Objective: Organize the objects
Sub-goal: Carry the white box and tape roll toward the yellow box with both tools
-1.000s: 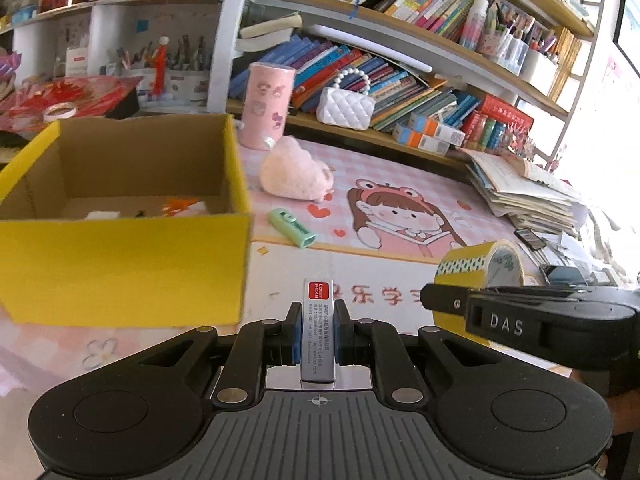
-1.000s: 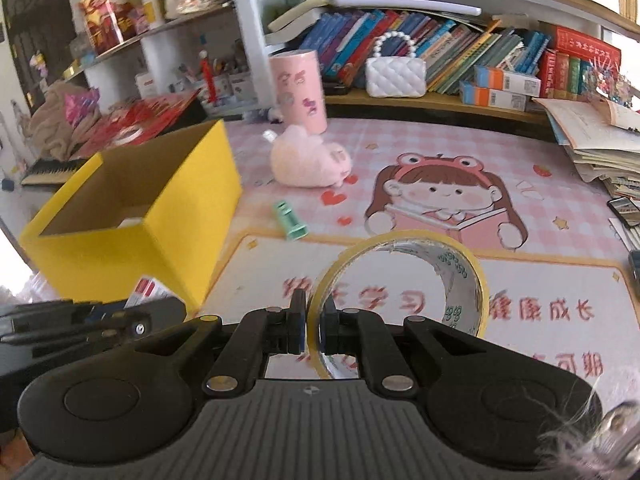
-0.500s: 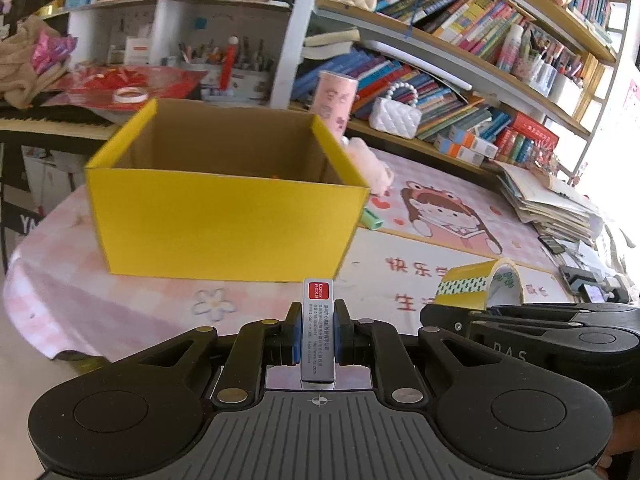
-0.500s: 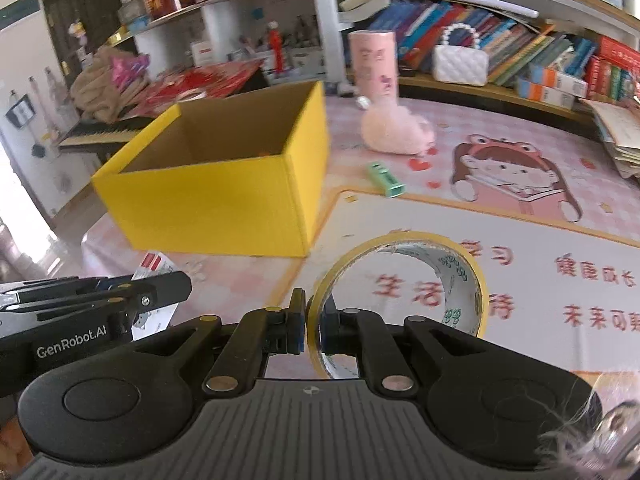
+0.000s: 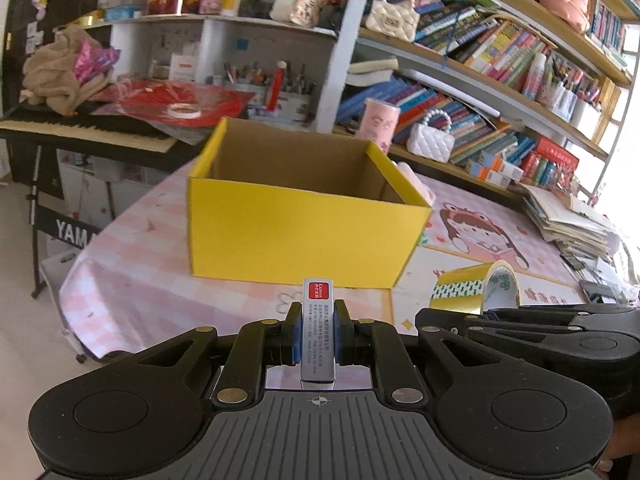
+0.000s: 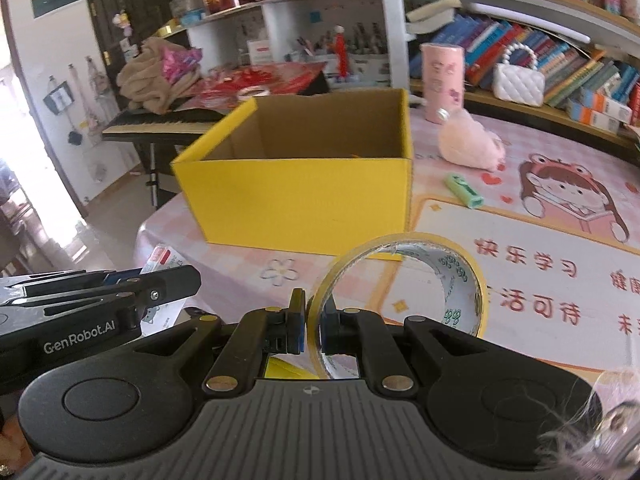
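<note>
Left gripper [image 5: 317, 334] clamps small box [image 5: 317, 328] | right gripper [image 6: 313, 326] clamps tape roll [image 6: 404, 280] | both pulled back past table edge from yellow box [image 5: 296, 236]; drop-off pending.

The box [image 6: 300, 200] stands on the surface [image 6: 520, 248], toward its left edge. Right of the box lie a plush toy [image 6: 468, 146] and, nearer, a small case [image 6: 464, 190]. A tumbler [image 6: 442, 76] stands behind the toy. Shelves of books [image 5: 460, 120] run along the far side; a keyboard [image 5: 80, 130] sits far left.
</note>
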`<control>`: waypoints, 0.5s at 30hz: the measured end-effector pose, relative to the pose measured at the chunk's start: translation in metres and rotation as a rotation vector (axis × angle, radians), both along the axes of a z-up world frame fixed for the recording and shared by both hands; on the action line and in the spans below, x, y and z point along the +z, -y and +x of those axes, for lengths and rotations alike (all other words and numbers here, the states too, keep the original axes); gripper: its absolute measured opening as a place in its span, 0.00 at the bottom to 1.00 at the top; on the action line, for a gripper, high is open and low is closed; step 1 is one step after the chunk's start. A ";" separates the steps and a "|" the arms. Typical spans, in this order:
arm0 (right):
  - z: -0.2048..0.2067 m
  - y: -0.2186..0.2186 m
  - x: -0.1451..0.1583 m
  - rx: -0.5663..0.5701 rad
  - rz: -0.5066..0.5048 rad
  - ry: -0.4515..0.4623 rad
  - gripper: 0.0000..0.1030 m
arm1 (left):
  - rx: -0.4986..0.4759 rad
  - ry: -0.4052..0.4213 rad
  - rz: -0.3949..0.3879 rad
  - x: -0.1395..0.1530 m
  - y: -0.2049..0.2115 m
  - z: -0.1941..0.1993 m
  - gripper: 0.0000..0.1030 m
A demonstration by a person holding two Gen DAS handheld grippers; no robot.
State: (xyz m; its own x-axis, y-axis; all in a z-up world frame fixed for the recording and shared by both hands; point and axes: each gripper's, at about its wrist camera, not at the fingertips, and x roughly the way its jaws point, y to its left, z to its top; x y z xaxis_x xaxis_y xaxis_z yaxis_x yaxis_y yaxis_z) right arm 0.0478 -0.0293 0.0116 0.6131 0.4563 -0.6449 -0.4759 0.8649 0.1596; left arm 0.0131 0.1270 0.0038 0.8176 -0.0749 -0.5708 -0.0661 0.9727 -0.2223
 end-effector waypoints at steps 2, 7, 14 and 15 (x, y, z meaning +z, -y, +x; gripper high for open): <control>-0.004 -0.007 0.002 0.017 -0.001 0.007 0.07 | 0.013 0.009 0.000 0.002 -0.006 -0.003 0.12; -0.011 -0.020 0.004 0.051 -0.008 0.021 0.07 | 0.035 0.024 -0.001 0.005 -0.014 -0.009 0.12; -0.015 -0.028 0.010 0.074 -0.011 0.058 0.07 | 0.045 0.058 0.049 0.012 -0.019 -0.011 0.12; -0.015 -0.028 0.012 0.078 -0.013 0.069 0.07 | 0.048 0.066 0.054 0.014 -0.020 -0.010 0.12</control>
State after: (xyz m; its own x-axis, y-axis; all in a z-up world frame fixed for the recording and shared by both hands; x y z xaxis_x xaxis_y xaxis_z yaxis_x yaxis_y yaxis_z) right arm 0.0329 -0.0011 0.0240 0.6189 0.4963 -0.6089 -0.5515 0.8265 0.1131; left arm 0.0036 0.1469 0.0182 0.8553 -0.0051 -0.5181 -0.1000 0.9795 -0.1747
